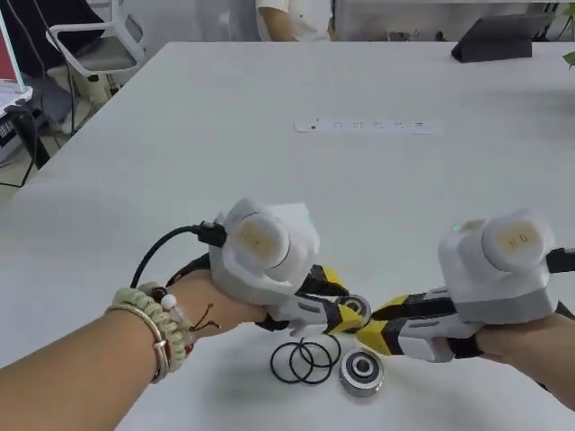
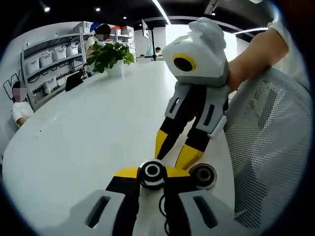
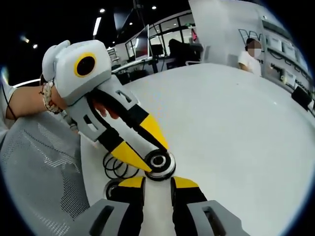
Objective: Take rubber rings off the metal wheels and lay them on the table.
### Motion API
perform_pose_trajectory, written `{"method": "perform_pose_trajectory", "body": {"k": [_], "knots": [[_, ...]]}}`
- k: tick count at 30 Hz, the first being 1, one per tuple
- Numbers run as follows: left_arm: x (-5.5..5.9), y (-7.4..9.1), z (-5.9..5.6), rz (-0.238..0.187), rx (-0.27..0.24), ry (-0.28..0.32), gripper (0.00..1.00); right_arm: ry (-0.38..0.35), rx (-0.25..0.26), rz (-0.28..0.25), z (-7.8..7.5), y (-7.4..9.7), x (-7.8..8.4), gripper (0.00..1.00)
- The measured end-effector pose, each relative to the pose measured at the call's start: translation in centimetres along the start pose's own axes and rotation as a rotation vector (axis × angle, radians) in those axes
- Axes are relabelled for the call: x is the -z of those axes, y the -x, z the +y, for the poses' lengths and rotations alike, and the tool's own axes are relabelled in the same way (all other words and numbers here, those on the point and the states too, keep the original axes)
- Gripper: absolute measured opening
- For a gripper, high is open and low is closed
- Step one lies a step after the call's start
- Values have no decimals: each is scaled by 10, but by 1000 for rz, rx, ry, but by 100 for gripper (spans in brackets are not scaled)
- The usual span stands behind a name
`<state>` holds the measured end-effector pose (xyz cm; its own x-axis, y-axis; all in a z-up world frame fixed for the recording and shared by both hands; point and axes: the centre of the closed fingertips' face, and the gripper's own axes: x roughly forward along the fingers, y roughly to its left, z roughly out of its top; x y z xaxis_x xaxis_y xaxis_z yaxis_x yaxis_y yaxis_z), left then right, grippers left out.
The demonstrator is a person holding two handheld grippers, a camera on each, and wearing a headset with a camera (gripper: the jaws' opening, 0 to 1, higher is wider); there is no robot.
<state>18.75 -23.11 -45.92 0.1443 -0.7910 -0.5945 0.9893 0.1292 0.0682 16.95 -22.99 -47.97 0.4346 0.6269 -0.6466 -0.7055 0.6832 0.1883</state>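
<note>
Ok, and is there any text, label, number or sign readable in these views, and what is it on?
"W": seemingly the first letter of the large wall lettering in the left gripper view; the rest is cut off.
"W": seemingly the start of the wall sign in the right gripper view; the rest is blurred.
Socket strip: markings too small to read.
Metal wheel: no readable marking.

Table lies open from 9 round to 2 o'clock of the wheel clamped in the left gripper. A power strip sits far off at 12. At 4 the right gripper blocks, tips close. At 6 lie rings and a loose wheel.
</note>
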Motion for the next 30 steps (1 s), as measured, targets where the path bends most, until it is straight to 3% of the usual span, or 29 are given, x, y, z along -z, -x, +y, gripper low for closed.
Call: {"method": "perform_pose_trajectory", "body": {"k": [8,17,20,21,22,23,25,30], "knots": [[1,1,-4,-18,0,28,7,-13,9,-24,-2,0,-4,18],[2,0,-5,-23,5,33,7,36,18,-26,-1,-2,-4,19],[2,0,-4,-24,5,34,7,76,18,-2,-2,0,-1,14],[2,1,-4,-23,4,35,7,95,25,19,-4,2,2,9],[2,1,-3,-24,3,38,7,84,20,5,-2,1,0,4],[3,1,-4,-27,5,43,7,97,53,14,-9,2,2,0],[3,1,-3,-32,3,48,7,82,36,13,-6,1,1,0],[3,1,-2,-28,2,45,7,109,68,33,-8,0,0,0]]}}
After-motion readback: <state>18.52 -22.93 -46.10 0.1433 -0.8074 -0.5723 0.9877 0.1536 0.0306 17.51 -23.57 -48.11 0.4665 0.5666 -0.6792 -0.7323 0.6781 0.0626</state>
